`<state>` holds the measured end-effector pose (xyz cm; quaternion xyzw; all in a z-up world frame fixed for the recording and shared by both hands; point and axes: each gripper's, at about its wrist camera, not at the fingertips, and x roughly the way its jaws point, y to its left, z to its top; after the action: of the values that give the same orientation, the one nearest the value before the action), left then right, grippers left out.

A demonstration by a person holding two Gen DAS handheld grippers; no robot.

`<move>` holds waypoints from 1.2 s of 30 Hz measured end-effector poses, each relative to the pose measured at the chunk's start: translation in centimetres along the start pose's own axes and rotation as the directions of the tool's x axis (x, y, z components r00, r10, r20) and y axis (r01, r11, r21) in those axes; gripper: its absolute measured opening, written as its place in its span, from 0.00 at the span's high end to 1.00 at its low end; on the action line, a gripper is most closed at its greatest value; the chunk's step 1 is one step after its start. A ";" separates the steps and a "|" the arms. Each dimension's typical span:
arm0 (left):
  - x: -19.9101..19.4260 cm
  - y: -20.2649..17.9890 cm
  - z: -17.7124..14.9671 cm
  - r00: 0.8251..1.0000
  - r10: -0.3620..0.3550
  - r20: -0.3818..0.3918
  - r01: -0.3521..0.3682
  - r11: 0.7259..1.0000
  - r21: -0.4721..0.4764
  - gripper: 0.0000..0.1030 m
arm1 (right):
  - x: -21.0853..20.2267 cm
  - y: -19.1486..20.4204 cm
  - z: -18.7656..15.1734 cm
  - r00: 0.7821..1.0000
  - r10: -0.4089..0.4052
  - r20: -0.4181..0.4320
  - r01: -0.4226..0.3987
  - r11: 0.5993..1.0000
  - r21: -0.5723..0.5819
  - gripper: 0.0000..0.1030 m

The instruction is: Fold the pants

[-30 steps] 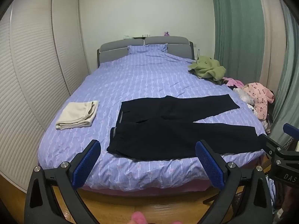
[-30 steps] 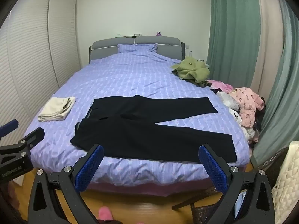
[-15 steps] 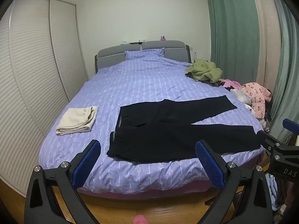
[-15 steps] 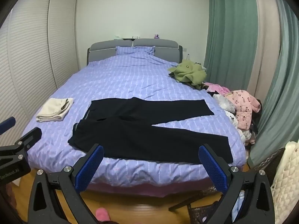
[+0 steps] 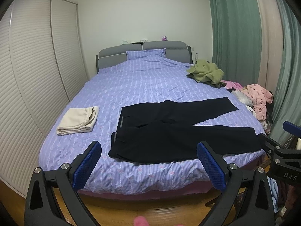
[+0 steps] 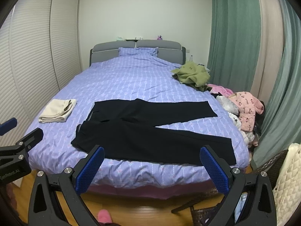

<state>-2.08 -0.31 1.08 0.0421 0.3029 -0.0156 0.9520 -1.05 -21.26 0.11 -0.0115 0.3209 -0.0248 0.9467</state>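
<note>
The left gripper has two black angular plastic arms, each ending in a finger faced with a blue dimpled pad. Round silver screws sit on the top of each arm. The right gripper is built the same way: black frame, blue textured pads, silver screw heads. Seen from the side, each gripper's black body carries white printed lettering, only partly legible
</note>
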 end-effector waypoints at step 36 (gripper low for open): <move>0.0 -0.2 0.0 1.000 -0.003 -0.010 0.003 1.000 -0.012 0.00 | 0.5 0.4 0.0 1.000 0.016 -0.002 -0.016 1.000 -0.008 0.00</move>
<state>-2.07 -0.51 1.03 0.0358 0.3078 -0.0152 0.9507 -0.61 -20.87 -0.21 -0.0128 0.3222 -0.0160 0.9464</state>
